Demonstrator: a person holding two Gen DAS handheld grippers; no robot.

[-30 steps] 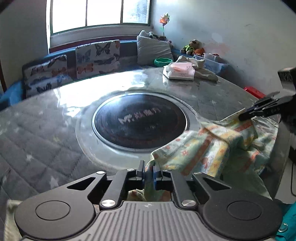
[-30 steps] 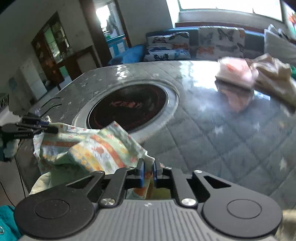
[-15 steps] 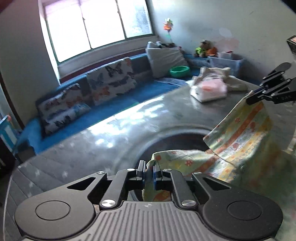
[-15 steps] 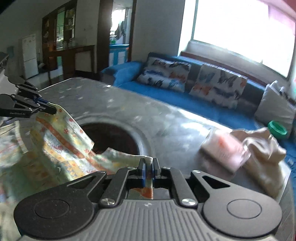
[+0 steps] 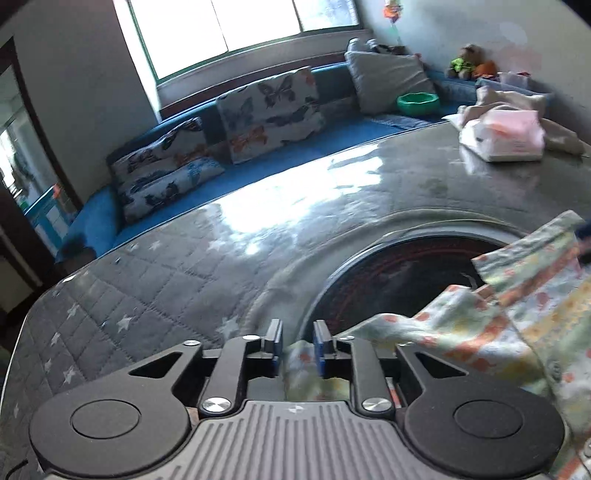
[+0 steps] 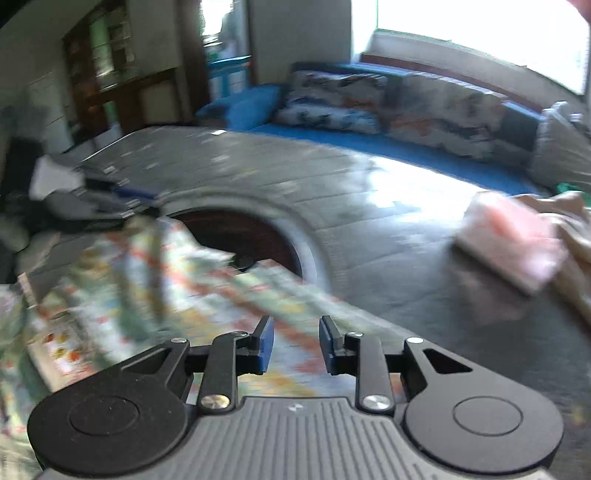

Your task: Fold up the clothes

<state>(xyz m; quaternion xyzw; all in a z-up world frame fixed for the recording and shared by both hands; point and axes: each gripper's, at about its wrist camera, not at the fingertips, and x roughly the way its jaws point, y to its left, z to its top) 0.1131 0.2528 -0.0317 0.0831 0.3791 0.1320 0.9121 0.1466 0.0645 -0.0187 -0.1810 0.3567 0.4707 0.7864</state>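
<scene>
Quilted grey cover [image 5: 155, 295] with small stars spreads over the round table, a dark disc [image 5: 399, 273] sunk in its middle. Nearest, the left gripper [image 5: 297, 338] has its jaws opening — a fold of the printed cloth [image 5: 491, 325] lies between the blue pads, no longer pinched. The right gripper [image 6: 295, 341] is opening too, the cloth [image 6: 177, 280] lying loose under its parted fingers. That cloth sprawls over the table's near edge and onto the disc's rim. Further off sits a folded pink pile [image 5: 506, 136] — beyond it a blue sofa [image 5: 332, 140] with butterfly cushions [image 5: 269, 110] under the window [image 5: 236, 26].
</scene>
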